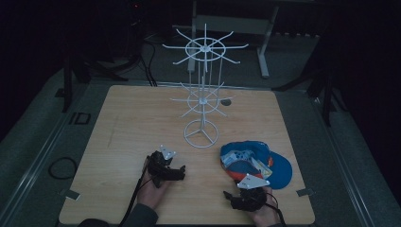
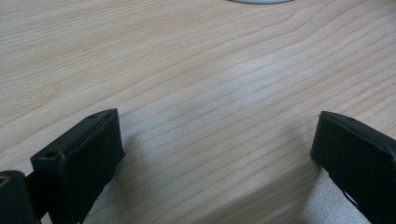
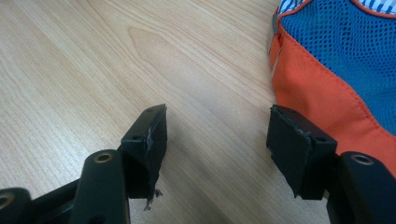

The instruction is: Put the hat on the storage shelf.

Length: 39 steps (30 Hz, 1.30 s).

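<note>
A blue and orange cap (image 1: 255,163) lies on the wooden table (image 1: 127,127) at the front right, its inside facing up. In the right gripper view the cap's orange edge and blue mesh (image 3: 336,60) fill the upper right. My right gripper (image 1: 231,196) rests just in front of the cap, open, its jaws spread over bare wood (image 3: 217,133); its right jaw is next to the orange edge. My left gripper (image 1: 178,171) sits at the front centre-left, open wide (image 2: 215,140) with only table between its jaws. A white wire hook stand (image 1: 202,90) rises in the middle of the table.
The stand's round base (image 1: 201,134) sits just beyond both grippers; its rim (image 2: 259,1) shows at the top of the left gripper view. Two tiers of hooks spread out above. A dark cable (image 1: 61,166) lies on the floor at the left. The table's front edge is close to both hands.
</note>
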Available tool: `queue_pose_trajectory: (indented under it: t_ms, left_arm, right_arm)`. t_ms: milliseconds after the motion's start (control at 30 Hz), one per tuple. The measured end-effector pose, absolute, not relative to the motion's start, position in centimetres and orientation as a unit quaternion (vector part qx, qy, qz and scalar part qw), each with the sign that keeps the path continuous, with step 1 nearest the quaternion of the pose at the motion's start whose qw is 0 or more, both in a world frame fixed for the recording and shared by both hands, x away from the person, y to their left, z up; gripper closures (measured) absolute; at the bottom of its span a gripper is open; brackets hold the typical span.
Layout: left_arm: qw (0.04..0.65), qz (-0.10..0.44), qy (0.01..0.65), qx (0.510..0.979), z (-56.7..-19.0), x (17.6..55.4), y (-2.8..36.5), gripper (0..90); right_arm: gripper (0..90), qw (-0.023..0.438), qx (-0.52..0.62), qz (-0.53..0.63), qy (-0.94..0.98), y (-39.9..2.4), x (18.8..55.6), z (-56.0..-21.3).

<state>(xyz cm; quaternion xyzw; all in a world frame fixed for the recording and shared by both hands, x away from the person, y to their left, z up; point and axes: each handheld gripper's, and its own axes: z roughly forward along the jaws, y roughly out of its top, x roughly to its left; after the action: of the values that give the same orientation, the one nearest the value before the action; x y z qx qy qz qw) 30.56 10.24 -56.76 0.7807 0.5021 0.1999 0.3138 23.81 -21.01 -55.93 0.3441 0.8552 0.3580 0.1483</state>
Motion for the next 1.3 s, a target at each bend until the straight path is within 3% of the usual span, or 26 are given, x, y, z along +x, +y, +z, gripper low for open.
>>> queue_pose_trajectory:
  t_ms: [500, 1300]
  left_arm:
    - [0.313, 0.200, 0.502, 0.781, -56.8, 30.6, 10.2, 2.6]
    - [0.315, 0.200, 0.503, 0.779, -56.8, 30.6, 10.2, 2.6]
  right_arm:
    - [38.9, 0.132, 0.358, 0.342, 0.859, -20.7, 24.0, -55.3]
    - [37.7, 0.148, 0.325, 0.329, 0.874, -21.7, 24.9, -50.5]
